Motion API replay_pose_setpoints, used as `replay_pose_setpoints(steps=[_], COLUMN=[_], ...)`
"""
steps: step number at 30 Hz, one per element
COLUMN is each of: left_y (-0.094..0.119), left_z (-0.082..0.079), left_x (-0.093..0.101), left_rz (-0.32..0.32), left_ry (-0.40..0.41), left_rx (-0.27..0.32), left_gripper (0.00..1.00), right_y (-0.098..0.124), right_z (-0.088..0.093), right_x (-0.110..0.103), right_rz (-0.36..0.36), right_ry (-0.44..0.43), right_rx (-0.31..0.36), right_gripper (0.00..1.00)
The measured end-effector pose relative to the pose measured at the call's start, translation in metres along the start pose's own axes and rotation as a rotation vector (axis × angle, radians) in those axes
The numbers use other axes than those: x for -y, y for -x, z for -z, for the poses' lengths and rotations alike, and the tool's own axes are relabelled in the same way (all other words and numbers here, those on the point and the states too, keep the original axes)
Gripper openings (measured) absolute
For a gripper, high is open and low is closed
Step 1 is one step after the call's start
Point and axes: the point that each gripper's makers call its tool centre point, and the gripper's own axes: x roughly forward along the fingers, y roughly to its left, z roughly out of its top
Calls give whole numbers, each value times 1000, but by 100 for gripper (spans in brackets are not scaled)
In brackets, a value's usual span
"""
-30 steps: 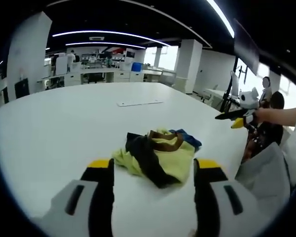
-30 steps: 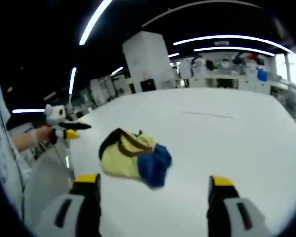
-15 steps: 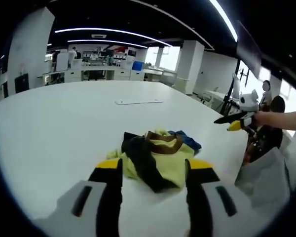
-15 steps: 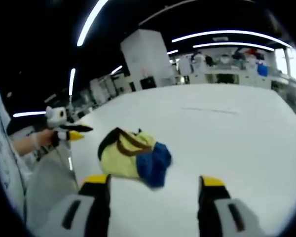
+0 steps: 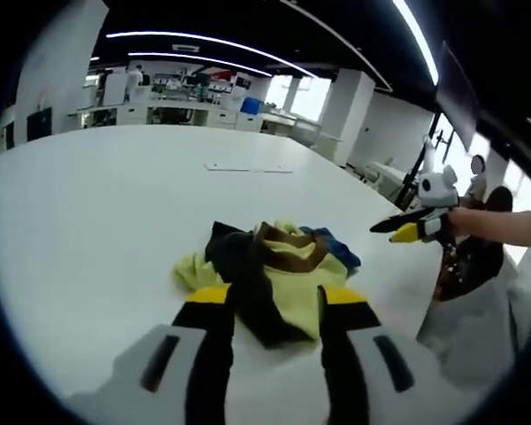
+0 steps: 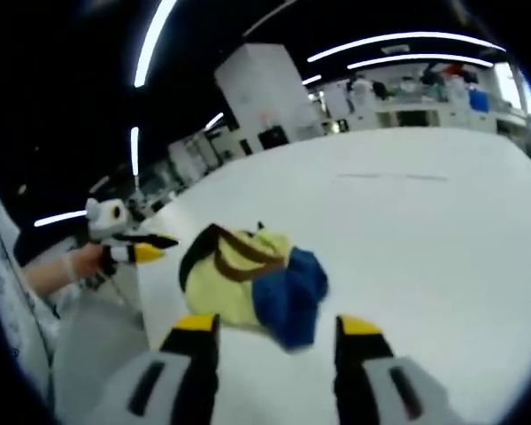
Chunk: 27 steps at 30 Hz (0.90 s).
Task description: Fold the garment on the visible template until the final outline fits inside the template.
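a wide white table (image 5: 97, 221) takes up most of the left gripper view and runs from the lower left to the upper right of the right gripper view (image 6: 442, 230). near the middle of the left gripper view a crumpled garment (image 5: 279, 274) lies on it, yellow with brown trim, a black part and a blue part; in the right gripper view the garment (image 6: 248, 283) sits left of centre, its blue part toward the lower right. thin outline marks (image 5: 248, 167) show on the table farther back, well apart from the garment. the left gripper (image 5: 274, 305) rises from the bottom centre, its 2 yellow-tipped jaws a moderate gap apart with nothing between them, just in front of the garment. the right gripper (image 6: 279, 326) rises from the bottom of its own view, jaws likewise parted and empty, near the blue part; it also appears at the right edge of the left gripper view (image 5: 407, 230), held by a hand (image 5: 478, 221).
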Motion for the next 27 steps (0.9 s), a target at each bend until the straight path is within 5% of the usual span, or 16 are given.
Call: replay_pose_setpoints(steps=[12, 27], left_y=[-16, -20], left_z=[17, 27], left_x=[-4, -14], left_rz=[-20, -71], left_ry=[42, 122], left_rx=[-64, -84], left_gripper=[20, 2], right_y=[-30, -41], right_z=[22, 33], right_x=[3, 2], right_rz=[-23, -27], right_ry=[-75, -124], right_rx=[-77, -108], right_gripper=[17, 2])
